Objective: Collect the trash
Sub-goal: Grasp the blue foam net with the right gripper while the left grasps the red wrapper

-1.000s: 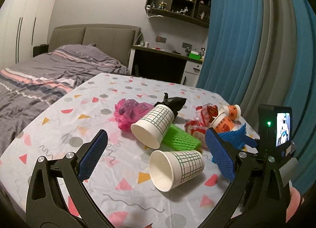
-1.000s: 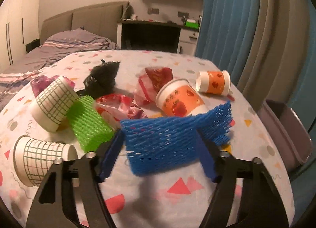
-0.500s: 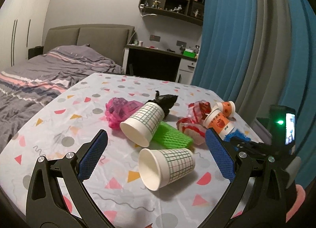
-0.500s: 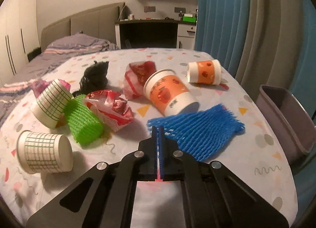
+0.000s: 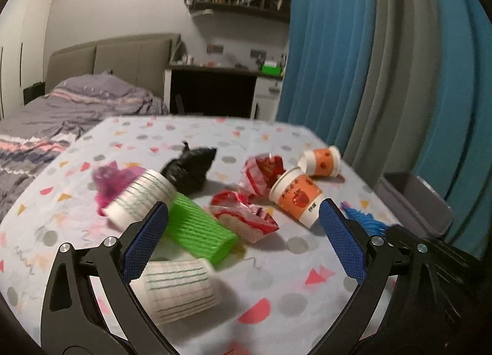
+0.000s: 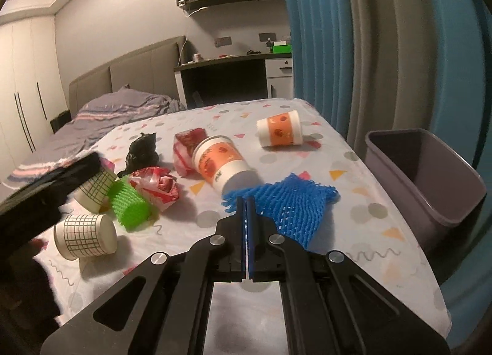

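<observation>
While left gripper (image 5: 243,239) closes empty; right gripper (image 6: 247,201) pinches blue net (image 6: 289,204).

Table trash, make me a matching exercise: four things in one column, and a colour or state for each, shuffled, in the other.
Things:
1. foam net
2. foam sleeve
3. crumpled bag
4. bin

Descriptions:
A. black
B. grey-purple, standing beside the table
C. blue, pinched in the right tool
D. green, lying between a checked cup and a red wrapper

Pairs: 1-C, 2-D, 3-A, 4-B
</observation>
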A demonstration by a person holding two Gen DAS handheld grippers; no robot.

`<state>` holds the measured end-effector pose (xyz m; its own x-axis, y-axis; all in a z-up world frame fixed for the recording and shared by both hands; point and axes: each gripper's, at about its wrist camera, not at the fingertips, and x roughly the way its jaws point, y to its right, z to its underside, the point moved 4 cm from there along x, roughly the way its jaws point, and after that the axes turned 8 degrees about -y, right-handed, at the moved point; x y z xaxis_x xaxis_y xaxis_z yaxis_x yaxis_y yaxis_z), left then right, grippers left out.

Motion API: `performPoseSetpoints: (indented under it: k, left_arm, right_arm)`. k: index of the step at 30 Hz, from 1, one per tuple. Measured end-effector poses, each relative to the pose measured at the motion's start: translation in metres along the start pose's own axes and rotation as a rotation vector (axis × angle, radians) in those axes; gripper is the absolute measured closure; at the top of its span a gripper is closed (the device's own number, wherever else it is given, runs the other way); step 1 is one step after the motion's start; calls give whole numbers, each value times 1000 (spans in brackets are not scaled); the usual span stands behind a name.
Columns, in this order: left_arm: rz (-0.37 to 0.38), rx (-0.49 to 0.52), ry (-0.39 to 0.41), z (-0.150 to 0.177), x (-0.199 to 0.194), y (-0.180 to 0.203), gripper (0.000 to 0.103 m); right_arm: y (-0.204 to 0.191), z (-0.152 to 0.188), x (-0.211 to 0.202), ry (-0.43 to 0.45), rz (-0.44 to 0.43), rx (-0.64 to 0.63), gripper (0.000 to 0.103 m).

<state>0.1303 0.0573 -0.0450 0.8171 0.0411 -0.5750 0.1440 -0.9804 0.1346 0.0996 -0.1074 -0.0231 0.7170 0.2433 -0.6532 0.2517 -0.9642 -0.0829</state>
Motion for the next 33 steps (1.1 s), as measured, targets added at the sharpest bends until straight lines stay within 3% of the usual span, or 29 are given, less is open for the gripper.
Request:
performPoseSetpoints:
  k: [3,13,15,18,26,31,32,33]
  left_arm:
    - [-42,-6,-87,-3,30,7,27]
    - [-114,-76,-258,1,80,8,58]
    - [-130,-80,-285,4,88,8,73]
    - [-129,-100,-309,7,95,6,86]
    - [-54,-101,-238,4,80,12,92]
    - [19,-84,-168,2,48,21,92]
    - [30,-80,-156,1,43,23,92]
    - [47,-75,-140,1,36,25,92]
  right_arm:
    - [12,3,-3,-2,-14,20,101]
    - [46,8,-11,8,-24,64,101]
    - [49,10,-12,10,-27,66,101]
    - [51,10,-13,11,-36,71,101]
    - [52,8,-19,26,-33,61,101]
    - [62,7,-13,-2,-1,73,101]
    - [63,8,-10,-15,3,75,97]
    - [65,8,-5,-36,10,77,82]
